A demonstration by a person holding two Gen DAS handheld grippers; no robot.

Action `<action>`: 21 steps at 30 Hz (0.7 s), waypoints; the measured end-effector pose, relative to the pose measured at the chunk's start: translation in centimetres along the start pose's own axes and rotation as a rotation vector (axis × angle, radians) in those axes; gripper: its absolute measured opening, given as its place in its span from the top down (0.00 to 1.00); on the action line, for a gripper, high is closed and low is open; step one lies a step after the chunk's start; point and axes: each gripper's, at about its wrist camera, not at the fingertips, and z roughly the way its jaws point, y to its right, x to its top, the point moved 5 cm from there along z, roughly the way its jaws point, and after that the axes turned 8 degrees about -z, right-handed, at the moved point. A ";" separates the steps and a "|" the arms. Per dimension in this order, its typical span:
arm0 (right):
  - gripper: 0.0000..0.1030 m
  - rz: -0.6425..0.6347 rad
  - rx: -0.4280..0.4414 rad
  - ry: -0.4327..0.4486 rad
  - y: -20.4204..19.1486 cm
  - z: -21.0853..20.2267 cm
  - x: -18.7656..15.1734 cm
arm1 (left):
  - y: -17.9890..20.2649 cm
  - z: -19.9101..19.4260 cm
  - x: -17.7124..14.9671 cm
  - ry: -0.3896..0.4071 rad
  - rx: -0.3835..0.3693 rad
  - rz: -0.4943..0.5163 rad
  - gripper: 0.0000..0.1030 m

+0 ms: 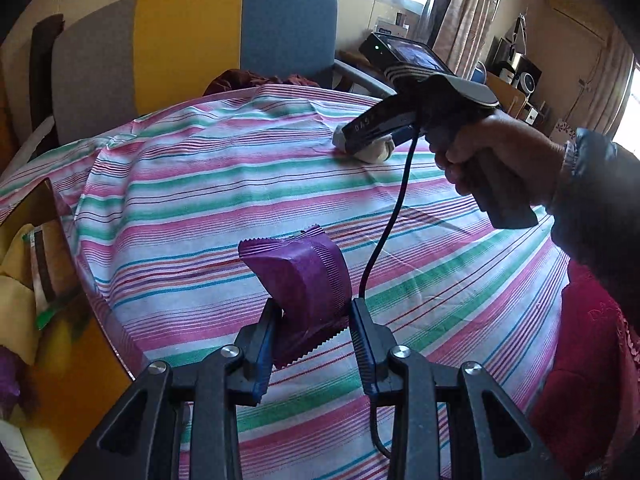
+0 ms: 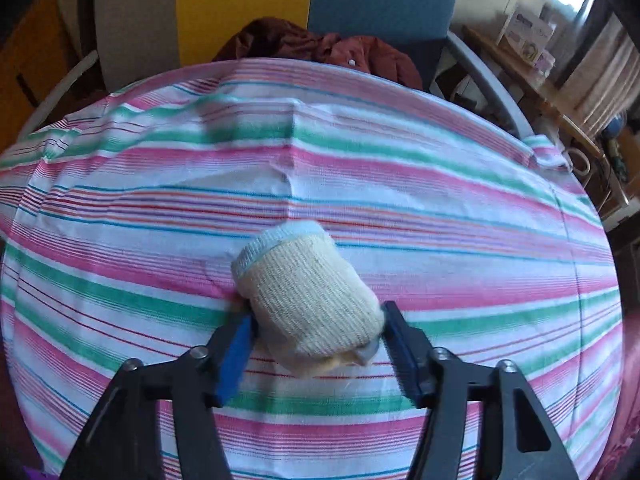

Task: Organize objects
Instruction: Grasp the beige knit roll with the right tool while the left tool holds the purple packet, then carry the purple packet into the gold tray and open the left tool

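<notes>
My left gripper (image 1: 312, 316) clamped on a purple packet (image 1: 304, 280) above the striped cloth (image 1: 200, 200), my right gripper (image 2: 316, 324) down on the cloth, pads against a rolled cream sock (image 2: 308, 300), open box (image 1: 48, 280) at left edge

A striped cloth (image 1: 224, 184) in pink, green and white covers the surface. At twelve o'clock stands a chair (image 1: 192, 40) with grey, yellow and blue panels, a dark red garment (image 2: 320, 46) bunched on its seat. Curtains (image 1: 464, 12) hang at one o'clock.
</notes>
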 end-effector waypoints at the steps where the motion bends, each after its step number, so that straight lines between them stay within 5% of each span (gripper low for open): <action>1: 0.41 -0.005 0.008 0.007 -0.1 -0.3 -0.3 | -0.1 -0.2 0.0 0.004 -0.003 -0.002 0.66; 10: 0.42 0.021 0.154 0.019 -2.9 -3.8 -6.6 | 0.5 -2.7 0.1 0.053 -0.017 0.001 0.66; 21: 0.42 -0.054 0.183 0.034 -9.6 -6.6 -10.9 | -1.4 -7.7 -0.4 0.132 0.038 -0.032 0.66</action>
